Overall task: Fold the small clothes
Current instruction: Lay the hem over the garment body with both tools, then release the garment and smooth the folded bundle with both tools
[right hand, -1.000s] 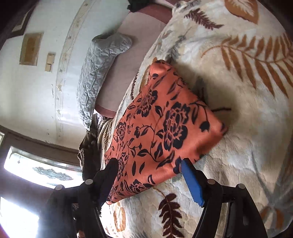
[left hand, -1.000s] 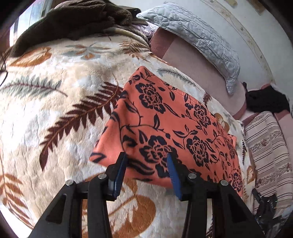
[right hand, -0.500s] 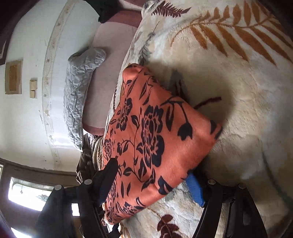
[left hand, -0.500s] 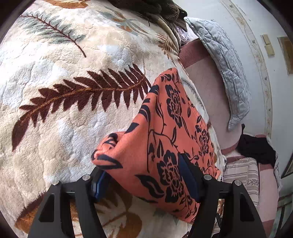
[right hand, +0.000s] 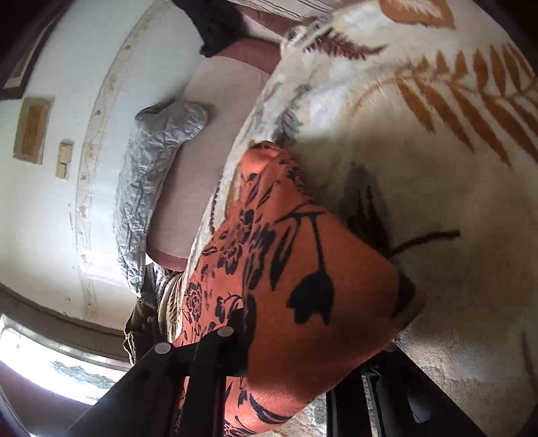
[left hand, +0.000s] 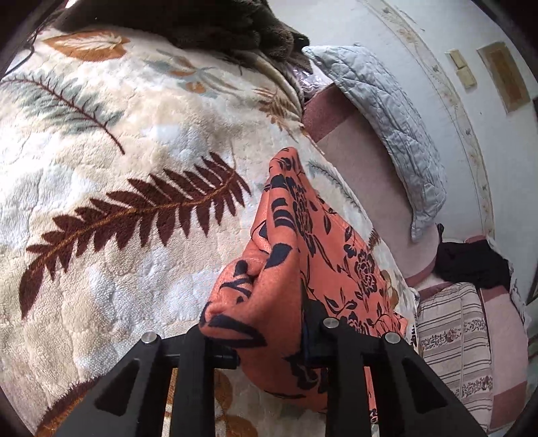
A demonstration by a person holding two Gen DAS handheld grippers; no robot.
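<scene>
Left hand-held gripper (left hand: 269, 339): pitched downward toward the bed, black fingers entering from the bottom of its own view. Jaws closing, with a bunched corner of the orange floral cloth (left hand: 302, 255) between them; the fabric bulges up over the gap and hides the pads.

Right hand-held gripper (right hand: 312, 349): angled down more shallowly, its view tilted. Jaws closing, with another corner of the orange floral cloth (right hand: 296, 269) between them; the cloth drapes over both fingers, so the pads cannot be seen.

Orange floral cloth: dark flower print, raised at the gripped end, running away ahead of each hand-held gripper and resting on the leaf-patterned blanket (left hand: 117, 168).

Leaf-patterned blanket (right hand: 437, 168): cream plush, brown and orange fern motifs, covering the bed under and beside both grippers.

Grey quilted pillow (left hand: 386, 117): beyond the cloth, against the white wall.

Dark brown blanket (left hand: 201, 23): heaped at the far end, ahead of the left gripper.
</scene>
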